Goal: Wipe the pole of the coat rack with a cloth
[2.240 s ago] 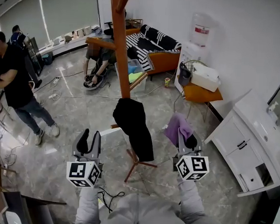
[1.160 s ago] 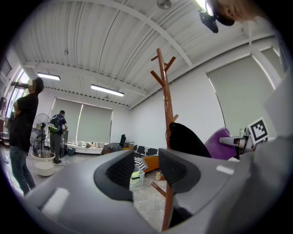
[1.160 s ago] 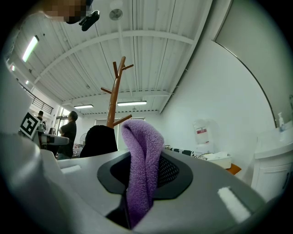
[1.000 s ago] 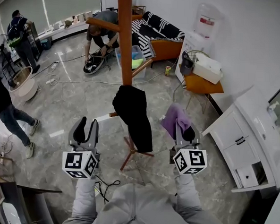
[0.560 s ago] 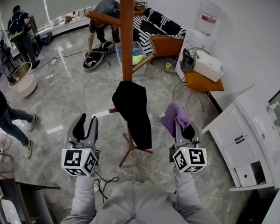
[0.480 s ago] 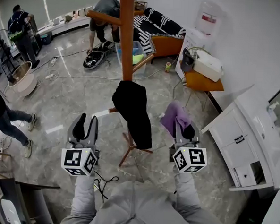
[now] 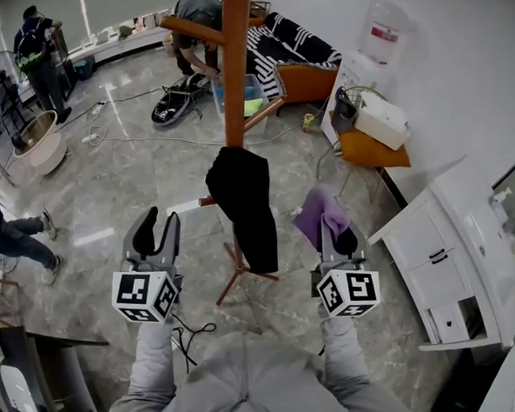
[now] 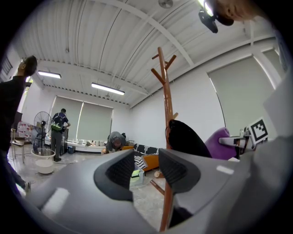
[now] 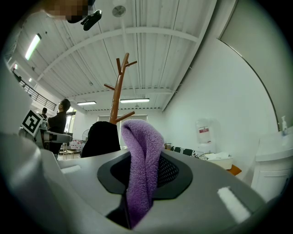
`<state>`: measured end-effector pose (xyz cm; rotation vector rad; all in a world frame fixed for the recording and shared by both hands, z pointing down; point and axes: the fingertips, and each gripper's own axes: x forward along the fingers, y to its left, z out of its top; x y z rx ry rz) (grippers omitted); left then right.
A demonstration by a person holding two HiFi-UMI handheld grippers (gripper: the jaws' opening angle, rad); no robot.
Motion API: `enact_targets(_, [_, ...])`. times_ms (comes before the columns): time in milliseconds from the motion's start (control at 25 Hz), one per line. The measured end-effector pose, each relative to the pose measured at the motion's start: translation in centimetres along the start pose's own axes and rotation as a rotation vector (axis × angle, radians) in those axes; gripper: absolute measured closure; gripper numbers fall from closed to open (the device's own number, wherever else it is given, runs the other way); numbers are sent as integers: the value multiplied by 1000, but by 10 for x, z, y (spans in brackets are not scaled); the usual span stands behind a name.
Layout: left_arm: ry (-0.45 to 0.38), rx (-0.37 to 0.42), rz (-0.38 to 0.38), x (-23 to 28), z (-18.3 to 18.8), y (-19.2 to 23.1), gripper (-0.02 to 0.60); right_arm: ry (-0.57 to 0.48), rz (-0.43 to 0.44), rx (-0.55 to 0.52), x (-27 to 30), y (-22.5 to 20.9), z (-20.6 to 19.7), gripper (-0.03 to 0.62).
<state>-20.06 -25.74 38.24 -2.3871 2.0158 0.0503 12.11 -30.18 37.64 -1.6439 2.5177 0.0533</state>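
Observation:
The wooden coat rack pole (image 7: 233, 64) rises in the middle of the head view, with a black garment (image 7: 243, 204) hung on a lower peg. My right gripper (image 7: 335, 239) is shut on a purple cloth (image 7: 320, 215), held to the right of the garment and apart from the pole. In the right gripper view the cloth (image 9: 142, 169) folds up between the jaws, and the pole (image 9: 117, 89) stands far to the left. My left gripper (image 7: 156, 231) is open and empty, left of the rack. Its view shows the pole (image 8: 167, 137) just right of the jaws.
A white cabinet (image 7: 459, 257) stands at the right. An orange stool (image 7: 368, 168) with a white box, a water dispenser (image 7: 366, 64) and a striped sofa (image 7: 284, 63) lie beyond the rack. People work at the back left (image 7: 36, 57). Cables cross the floor (image 7: 193, 338).
Both grippers have barely moved. My head view has shifted slightly, so the rack sits a little more centred. The person at the left has walked out towards the left edge.

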Motion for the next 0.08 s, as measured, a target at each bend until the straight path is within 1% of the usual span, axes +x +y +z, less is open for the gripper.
enact_targets(80, [0, 1, -1, 0, 1, 0, 410, 1, 0, 1, 0, 0, 1, 514])
